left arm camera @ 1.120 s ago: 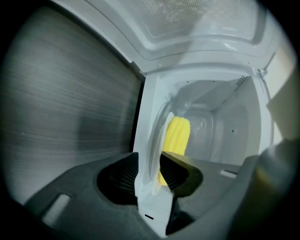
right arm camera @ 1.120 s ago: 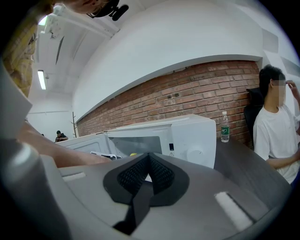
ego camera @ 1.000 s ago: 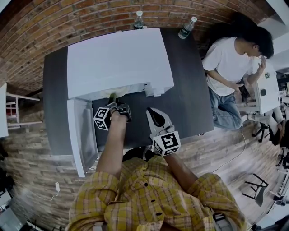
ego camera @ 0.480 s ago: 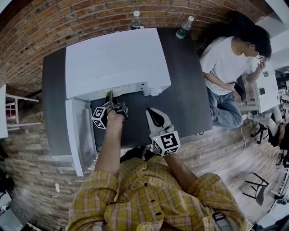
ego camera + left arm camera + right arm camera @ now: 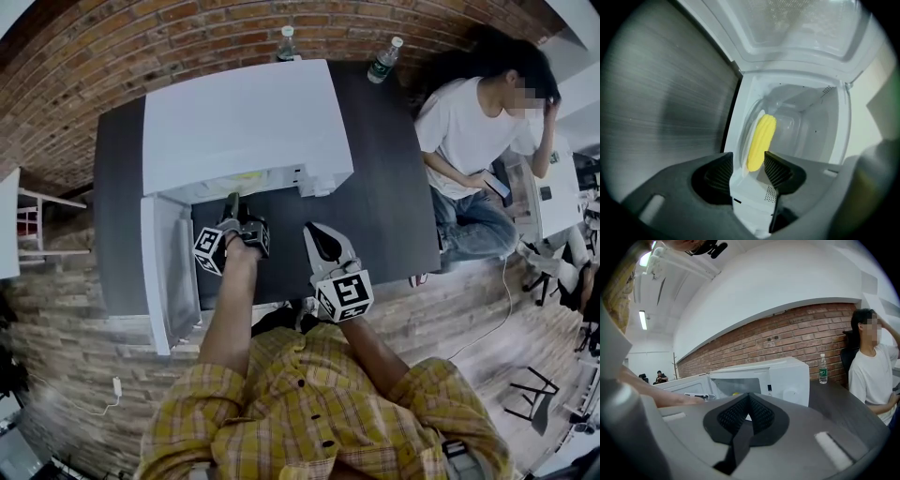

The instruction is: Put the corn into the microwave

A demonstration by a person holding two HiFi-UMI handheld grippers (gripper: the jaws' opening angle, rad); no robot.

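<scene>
left gripper (image 5: 747,164) fingers (image 5: 777,169) just opened, freeing the corn (image 5: 761,139) in the microwave (image 5: 822,124)

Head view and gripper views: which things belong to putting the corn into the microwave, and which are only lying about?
For the job:
corn, lying inside the microwave; its open door; left gripper, jaws have just been opening, gripping nothing.

Lying about:
water bottles; seated person; right gripper, shut and empty.
</scene>
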